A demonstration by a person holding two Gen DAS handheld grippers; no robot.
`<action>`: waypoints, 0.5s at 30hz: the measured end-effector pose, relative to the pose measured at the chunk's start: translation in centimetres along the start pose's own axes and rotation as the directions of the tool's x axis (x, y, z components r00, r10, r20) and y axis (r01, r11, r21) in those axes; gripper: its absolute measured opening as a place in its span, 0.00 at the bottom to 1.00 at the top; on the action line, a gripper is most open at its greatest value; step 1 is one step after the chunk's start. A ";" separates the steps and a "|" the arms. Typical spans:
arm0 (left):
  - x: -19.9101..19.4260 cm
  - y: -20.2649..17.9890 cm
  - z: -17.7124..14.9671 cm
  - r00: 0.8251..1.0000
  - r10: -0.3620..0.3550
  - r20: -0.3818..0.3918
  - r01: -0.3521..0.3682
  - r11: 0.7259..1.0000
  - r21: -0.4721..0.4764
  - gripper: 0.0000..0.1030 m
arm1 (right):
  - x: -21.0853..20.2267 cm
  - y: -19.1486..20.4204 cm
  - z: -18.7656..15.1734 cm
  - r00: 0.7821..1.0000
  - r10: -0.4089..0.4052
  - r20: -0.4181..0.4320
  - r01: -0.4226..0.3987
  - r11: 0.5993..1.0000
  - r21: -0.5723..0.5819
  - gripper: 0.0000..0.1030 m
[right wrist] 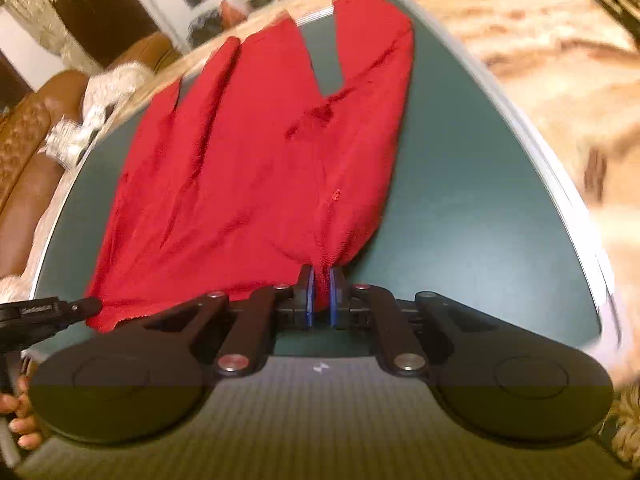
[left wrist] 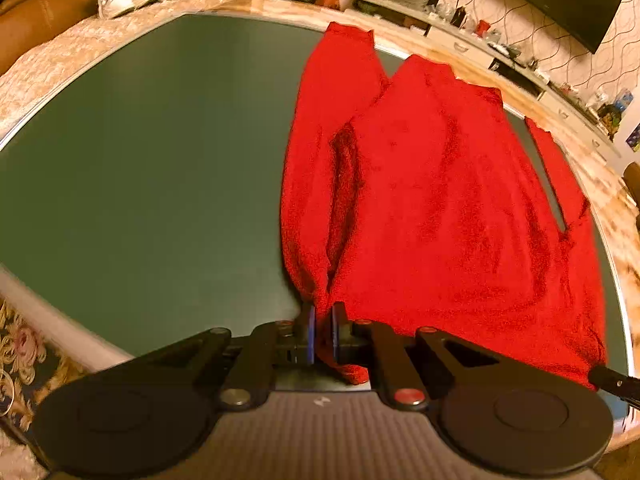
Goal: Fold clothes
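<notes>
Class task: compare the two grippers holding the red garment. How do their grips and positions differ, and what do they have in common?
1. The left gripper pinches the red garment at its left near corner; the right gripper pinches the right near corner.
2. Fabric pokes out behind the left gripper's pads; none shows behind the right gripper's.

Shared: both are shut on the garment's near edge, over the green table.

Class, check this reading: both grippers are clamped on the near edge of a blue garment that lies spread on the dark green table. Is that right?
One detail is wrong: the garment is red, not blue; only the gripper pads are blue. Both wrist views show it. The left gripper and right gripper are each clamped on its near edge, and it lies spread on the dark green table.
</notes>
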State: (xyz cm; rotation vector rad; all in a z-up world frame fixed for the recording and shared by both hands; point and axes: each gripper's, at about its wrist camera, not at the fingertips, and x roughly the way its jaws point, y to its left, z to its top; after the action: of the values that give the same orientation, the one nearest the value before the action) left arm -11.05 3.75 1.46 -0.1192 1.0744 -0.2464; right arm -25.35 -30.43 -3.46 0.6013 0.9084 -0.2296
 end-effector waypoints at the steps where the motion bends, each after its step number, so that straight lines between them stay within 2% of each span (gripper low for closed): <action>1: -0.3 0.3 -0.1 1.000 0.004 -0.001 -0.004 1.000 0.001 0.08 | -0.2 0.3 -0.6 1.000 -0.004 -0.022 0.004 1.000 -0.015 0.10; 4: -0.8 0.1 -0.3 0.999 0.010 -0.031 -0.008 0.999 0.038 0.10 | -0.4 1.6 -1.8 0.998 -0.021 -0.064 0.017 0.997 -0.076 0.10; 5: -1.0 0.0 -0.4 0.999 0.011 -0.042 -0.009 0.999 0.051 0.13 | -0.3 2.1 -1.9 0.996 -0.038 -0.075 0.031 0.995 -0.095 0.12; 7: -1.6 -0.1 -0.5 0.998 0.038 -0.042 -0.035 0.997 0.068 0.25 | -0.5 2.6 -1.7 0.994 -0.061 -0.085 0.051 0.992 -0.114 0.14; 9: -2.4 -0.2 -0.5 0.998 0.061 -0.029 -0.058 0.995 0.081 0.30 | -0.7 2.9 -1.0 0.991 -0.096 -0.095 0.084 0.989 -0.122 0.22; 11: -3.4 -0.1 -0.3 0.997 0.074 -0.008 -0.073 0.993 0.088 0.31 | -1.3 2.8 -0.2 0.991 -0.118 -0.067 0.109 0.986 -0.123 0.30; 13: -4.2 -0.1 0.4 0.997 0.069 0.023 -0.071 0.994 0.089 0.32 | -2.1 2.2 1.1 0.987 -0.160 -0.023 0.156 0.981 -0.119 0.32; 15: -4.0 -0.1 2.0 0.997 0.069 0.042 -0.073 0.993 0.097 0.38 | -2.5 1.2 3.0 0.987 -0.159 0.017 0.160 0.981 -0.105 0.34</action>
State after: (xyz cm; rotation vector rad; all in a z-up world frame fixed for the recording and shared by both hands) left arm -11.15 4.59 5.85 0.0030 1.0242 -0.2314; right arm -24.34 -31.31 0.39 0.4288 0.9555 -0.3257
